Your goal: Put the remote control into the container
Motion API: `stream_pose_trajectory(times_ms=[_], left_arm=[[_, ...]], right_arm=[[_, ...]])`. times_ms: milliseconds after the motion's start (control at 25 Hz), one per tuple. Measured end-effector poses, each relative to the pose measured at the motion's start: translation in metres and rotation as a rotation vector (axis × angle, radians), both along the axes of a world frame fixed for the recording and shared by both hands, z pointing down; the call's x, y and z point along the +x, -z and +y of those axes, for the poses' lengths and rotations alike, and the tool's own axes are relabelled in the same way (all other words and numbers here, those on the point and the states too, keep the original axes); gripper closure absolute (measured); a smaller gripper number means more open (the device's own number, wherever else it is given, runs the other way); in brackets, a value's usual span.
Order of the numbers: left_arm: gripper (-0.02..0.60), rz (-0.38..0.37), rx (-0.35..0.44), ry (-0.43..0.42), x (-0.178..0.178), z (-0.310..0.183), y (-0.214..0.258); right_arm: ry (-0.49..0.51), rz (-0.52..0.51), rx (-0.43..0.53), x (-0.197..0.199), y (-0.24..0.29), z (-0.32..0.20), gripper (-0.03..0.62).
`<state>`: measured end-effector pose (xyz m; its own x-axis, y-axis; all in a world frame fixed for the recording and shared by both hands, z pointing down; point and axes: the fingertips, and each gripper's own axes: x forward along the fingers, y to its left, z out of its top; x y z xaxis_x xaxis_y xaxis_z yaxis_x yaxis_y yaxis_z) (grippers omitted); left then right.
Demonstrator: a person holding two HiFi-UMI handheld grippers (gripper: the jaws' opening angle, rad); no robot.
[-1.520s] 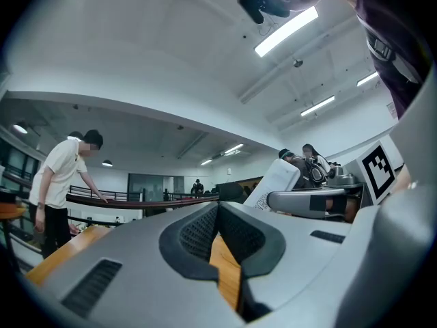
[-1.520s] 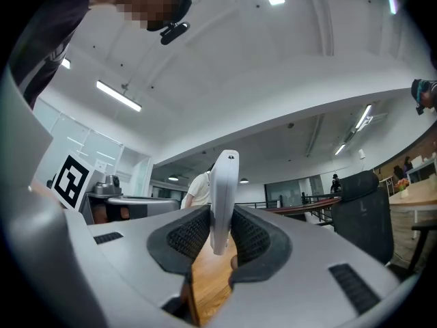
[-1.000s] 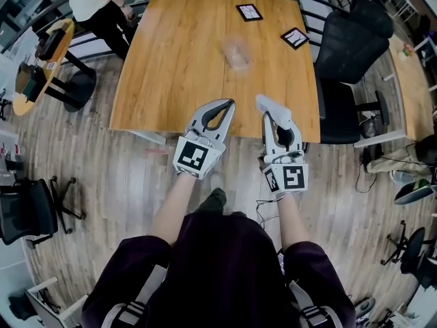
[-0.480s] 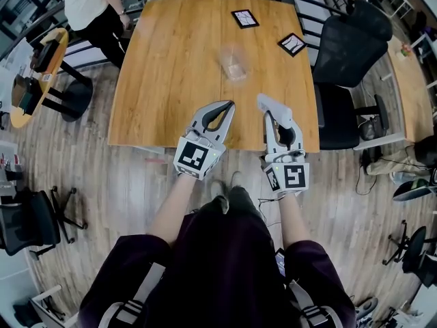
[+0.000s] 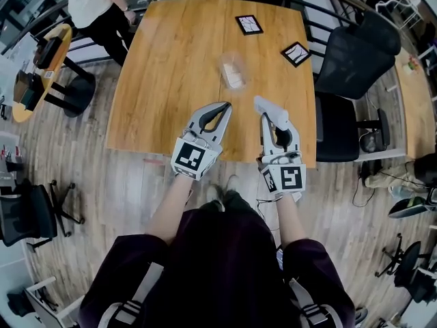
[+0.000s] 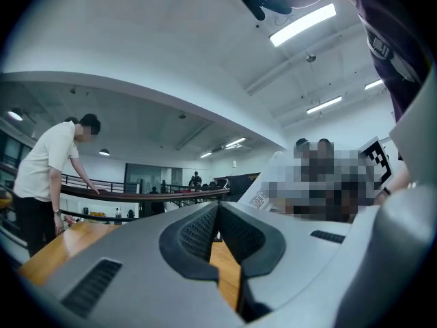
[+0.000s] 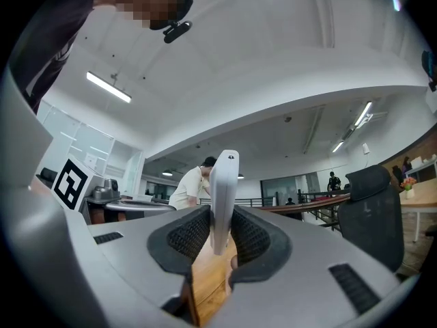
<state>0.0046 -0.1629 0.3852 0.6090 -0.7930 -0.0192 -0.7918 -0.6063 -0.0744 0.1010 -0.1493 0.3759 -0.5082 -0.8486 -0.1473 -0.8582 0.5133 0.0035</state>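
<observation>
A white remote control (image 5: 270, 109) (image 7: 222, 197) stands upright between the jaws of my right gripper (image 5: 273, 118) (image 7: 220, 236), which is shut on it above the near edge of the wooden table (image 5: 171, 60). My left gripper (image 5: 217, 109) (image 6: 217, 232) hangs beside it to the left, shut with nothing between its jaws. A clear plastic container (image 5: 233, 71) sits on the table's middle, beyond both grippers.
Two black-framed marker cards (image 5: 249, 24) (image 5: 295, 53) lie at the table's far right. A black office chair (image 5: 348, 53) stands against the right side. A person (image 5: 92, 2) leans at the far left corner. A round side table (image 5: 37, 67) stands left.
The view has shifted slightly, so the table and container sit a little nearer. Both grippers hold the same pose, the remote still in the right one.
</observation>
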Motion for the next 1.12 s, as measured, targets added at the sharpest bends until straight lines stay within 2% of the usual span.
stream_pose_trajectory(times_ms=[280, 520, 800, 1120], left_arm=[[0.569, -0.014, 0.01, 0.048, 0.014, -0.038, 0.001], [0.569, -0.046, 0.008, 0.05, 0.008, -0.071, -0.005], [0.569, -0.069, -0.011, -0.012, -0.007, -0.122, -0.024], [0.569, -0.044, -0.051, -0.132, -0.036, -0.179, -0.055]], right_arm=[[0.035, -0.025, -0.008, 0.016, -0.004, -0.043, 0.485], [0.052, -0.043, -0.015, 0.003, -0.011, -0.072, 0.485], [-0.008, -0.069, -0.057, -0.022, -0.026, -0.117, 0.485], [-0.131, -0.068, -0.111, -0.057, -0.062, -0.167, 0.485]])
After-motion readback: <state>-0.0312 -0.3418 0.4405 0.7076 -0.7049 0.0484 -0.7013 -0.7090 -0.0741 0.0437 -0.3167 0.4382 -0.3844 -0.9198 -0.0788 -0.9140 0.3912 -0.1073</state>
